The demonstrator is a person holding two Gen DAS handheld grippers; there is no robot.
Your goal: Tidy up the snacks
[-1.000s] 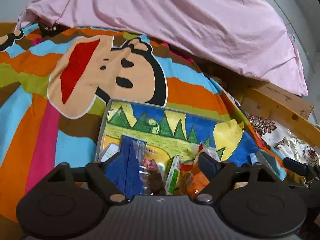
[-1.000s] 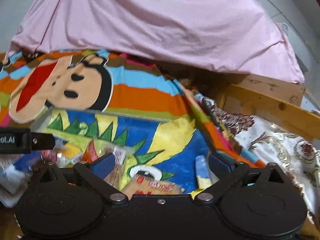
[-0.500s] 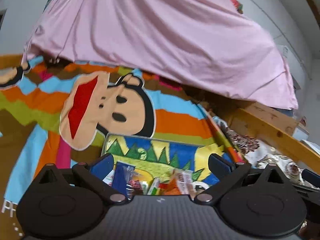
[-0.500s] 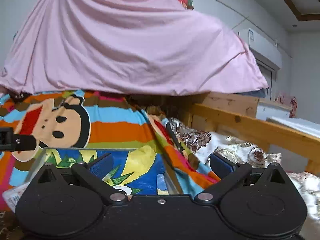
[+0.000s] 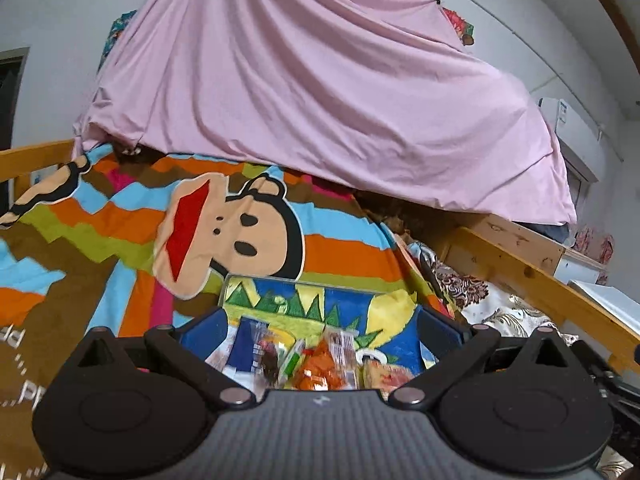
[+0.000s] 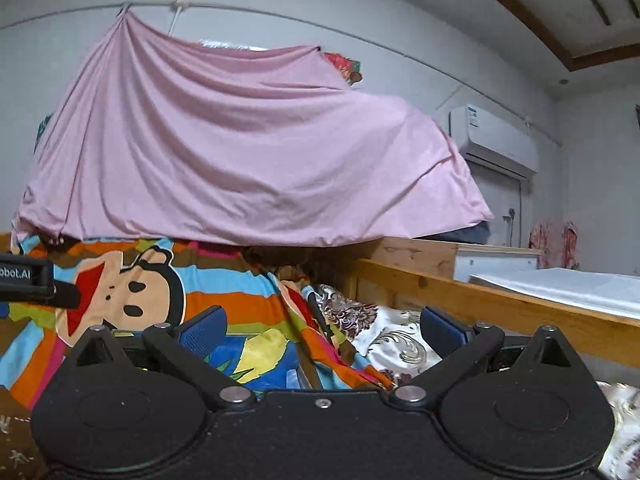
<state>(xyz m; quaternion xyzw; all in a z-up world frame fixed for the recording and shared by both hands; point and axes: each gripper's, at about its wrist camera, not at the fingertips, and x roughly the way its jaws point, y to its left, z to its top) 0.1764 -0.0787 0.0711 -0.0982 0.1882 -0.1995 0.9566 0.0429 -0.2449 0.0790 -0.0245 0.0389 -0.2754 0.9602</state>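
A shallow box (image 5: 360, 308) with a painted blue, yellow and green bottom lies on a striped cartoon blanket. Several snack packets (image 5: 320, 360) lie in its near end, among them a dark blue one (image 5: 244, 344) and an orange one (image 5: 320, 368). My left gripper (image 5: 320, 332) hangs above the box's near end, open, with nothing between its blue pads. In the right wrist view only a corner of the box (image 6: 256, 356) shows. My right gripper (image 6: 322, 330) stands open and empty, pointing level over the blanket's right edge. The left gripper's side (image 6: 28, 280) shows at the left edge.
The striped blanket with a cartoon monkey face (image 5: 228, 236) covers the bed. A pink sheet (image 5: 320, 100) hangs draped behind it. A wooden bed rail (image 6: 500, 308) runs along the right, with a floral cloth (image 6: 380, 332) beside it. An air conditioner (image 6: 492, 140) sits on the wall.
Both grippers have risen and drawn back from the box, so the snacks look smaller and lower. The right view has tilted up to level, showing wall and ceiling.
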